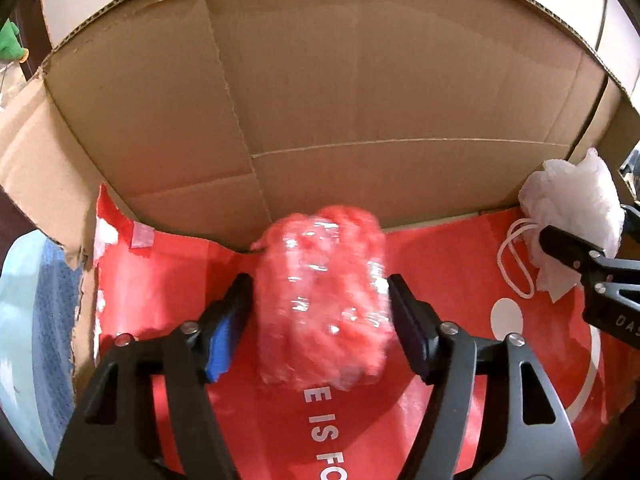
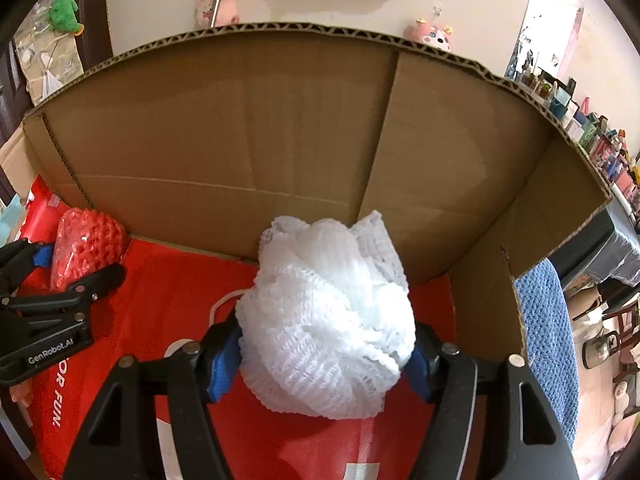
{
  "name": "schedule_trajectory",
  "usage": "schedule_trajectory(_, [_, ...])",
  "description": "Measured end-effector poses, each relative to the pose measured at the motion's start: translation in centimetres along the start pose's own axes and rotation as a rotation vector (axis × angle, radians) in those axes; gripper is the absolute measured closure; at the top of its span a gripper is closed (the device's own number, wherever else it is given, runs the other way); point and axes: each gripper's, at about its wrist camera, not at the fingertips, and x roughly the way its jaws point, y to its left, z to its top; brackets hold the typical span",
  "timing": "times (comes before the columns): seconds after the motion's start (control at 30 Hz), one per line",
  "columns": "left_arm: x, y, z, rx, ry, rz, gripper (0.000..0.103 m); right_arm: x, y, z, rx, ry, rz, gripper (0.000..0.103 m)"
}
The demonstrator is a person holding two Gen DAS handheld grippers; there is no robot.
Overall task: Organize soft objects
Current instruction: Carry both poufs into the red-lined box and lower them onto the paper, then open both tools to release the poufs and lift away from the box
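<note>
Both grippers reach into an open cardboard box (image 1: 360, 100) lined with a red printed sheet (image 1: 440, 280). A red mesh puff wrapped in clear plastic (image 1: 324, 300) lies on the sheet between the pads of my left gripper (image 1: 319, 280). A gap shows at the left pad, so that gripper stands open. A white mesh bath sponge (image 2: 328, 320) with a cord loop bulges between the pads of my right gripper (image 2: 326, 326), which press on both its sides. The right wrist view shows the left gripper (image 2: 76, 264) around the red puff (image 2: 86, 240) at the box's left.
The tall back wall of the box (image 2: 240, 140) stands close ahead. A blue knitted cloth (image 2: 548, 340) hangs over the right wall. Beyond the box lie a green plush (image 2: 64, 12) and a pink plush (image 2: 432, 34). A blue towel (image 1: 52, 320) lies outside the left wall.
</note>
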Motion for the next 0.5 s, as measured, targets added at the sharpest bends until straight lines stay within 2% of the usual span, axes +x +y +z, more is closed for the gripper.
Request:
schedule_trajectory(0.17, [-0.7,0.2,-0.1,-0.013,-0.01,-0.014,0.028,0.0,0.0,0.1,-0.005,-0.002,-0.005,0.027])
schedule_trajectory(0.37, [-2.4,0.9,-0.3,-0.024,-0.015,-0.026,0.027,-0.5,0.2,-0.1,-0.009,-0.009,-0.007,0.023])
schedule_trajectory(0.43, [-2.7,1.6,-0.5,-0.028,-0.018,-0.034,0.027,-0.9,0.5,-0.2,-0.009,-0.017,-0.006,0.02])
schedule_trajectory(0.5, [-3.2,1.7,-0.5,-0.024,-0.02,-0.042,0.027,-1.3,0.5,-0.3,-0.01,-0.028,-0.012,0.013])
